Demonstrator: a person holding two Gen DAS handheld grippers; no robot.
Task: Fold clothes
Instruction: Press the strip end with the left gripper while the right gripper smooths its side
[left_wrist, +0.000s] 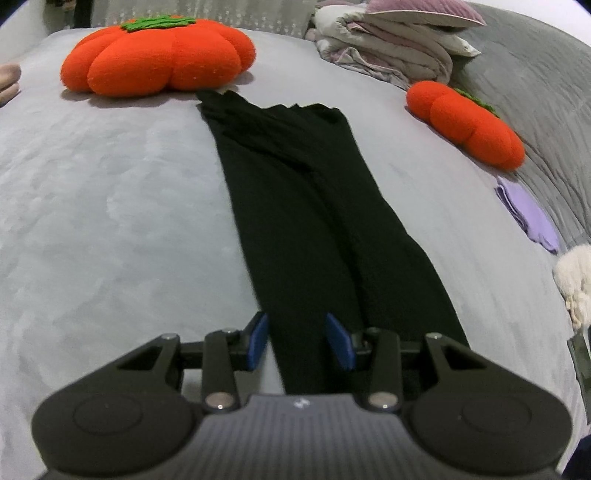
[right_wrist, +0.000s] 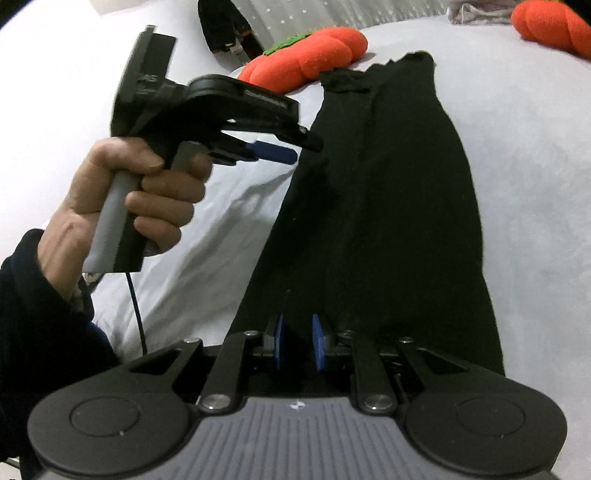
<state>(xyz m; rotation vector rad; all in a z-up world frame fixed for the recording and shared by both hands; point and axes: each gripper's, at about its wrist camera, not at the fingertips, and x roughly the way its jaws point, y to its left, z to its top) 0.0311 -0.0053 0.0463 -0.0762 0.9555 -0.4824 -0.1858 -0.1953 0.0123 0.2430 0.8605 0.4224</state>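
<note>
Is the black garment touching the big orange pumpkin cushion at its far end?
Yes, in the left wrist view the far corner of the black garment reaches right up against the base of the big orange pumpkin cushion.

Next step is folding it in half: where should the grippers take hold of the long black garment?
Probably grip the black garment at its near end's two corners, coming in low from the near side. It lies flat and narrow, its far end by the big orange cushion, so lifting the near end folds it away lengthwise.

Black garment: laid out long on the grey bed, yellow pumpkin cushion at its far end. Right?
Not quite: the pumpkin cushion is orange with a green top, not yellow, as the left wrist view shows. The black garment does lie stretched out long on the grey bed.
</note>
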